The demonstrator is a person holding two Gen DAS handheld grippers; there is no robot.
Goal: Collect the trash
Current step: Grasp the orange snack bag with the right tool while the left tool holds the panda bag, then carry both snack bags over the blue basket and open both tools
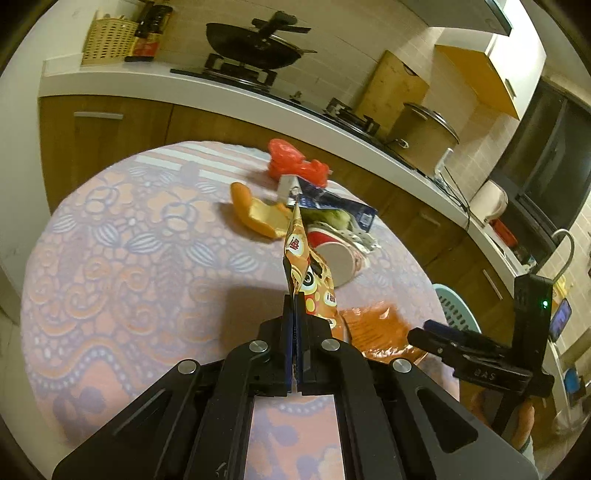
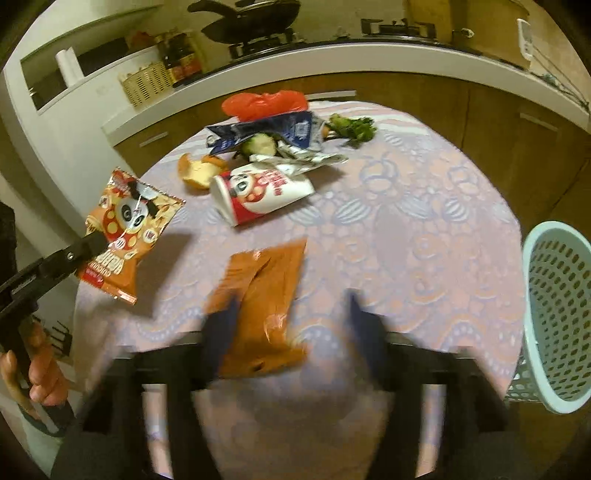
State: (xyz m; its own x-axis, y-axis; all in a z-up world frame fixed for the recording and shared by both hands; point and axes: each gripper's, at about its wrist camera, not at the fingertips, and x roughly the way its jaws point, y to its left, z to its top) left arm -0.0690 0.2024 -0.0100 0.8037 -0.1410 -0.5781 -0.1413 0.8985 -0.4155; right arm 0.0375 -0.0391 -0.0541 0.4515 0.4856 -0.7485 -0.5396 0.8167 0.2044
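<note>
**Inspector:** State of the left gripper [image 1: 294, 295]?

**Assistant:** Closed tight on the lower edge of a panda-printed snack packet [image 2: 127, 229]. The packet is lifted clear of the worktop [image 2: 424, 229], over its left edge in the right wrist view. A hand [image 2: 40, 373] holds that gripper's handle.

**Inspector:** And the right gripper [image 2: 291, 317]?

**Assistant:** Jaws spread wide, nothing clamped. It is blurred. It stands over a flat orange wrapper [image 2: 260, 310] lying on the near part of the patterned cloth; the left finger overlaps the wrapper's edge, the right finger is off to its side. Whether either finger touches it, I cannot tell.

**Inspector:** Remaining trash on the worktop?

**Assistant:** A red-and-white paper cup [image 2: 258, 195] on its side near the middle. Just behind it, a crumpled silver foil wrapper [image 2: 306, 160] and a dark blue packet [image 2: 266, 131], with a pale green vegetable piece [image 2: 258, 146] between them. Orange peel [image 2: 201, 171] lies to the cup's left. A red plastic bag [image 2: 264, 103] sits at the far edge, and a leafy green scrap [image 2: 352, 129] to its right.

**Inspector:** Receptacle?

**Assistant:** A pale blue perforated basket [image 2: 557, 314] stands beside the worktop on the right, below its level. Its contents are not visible.

**Inspector:** Surroundings?

**Assistant:** A kitchen counter [image 2: 332, 70] runs behind, carrying a black wok [image 2: 251, 18] on a stove.
</note>
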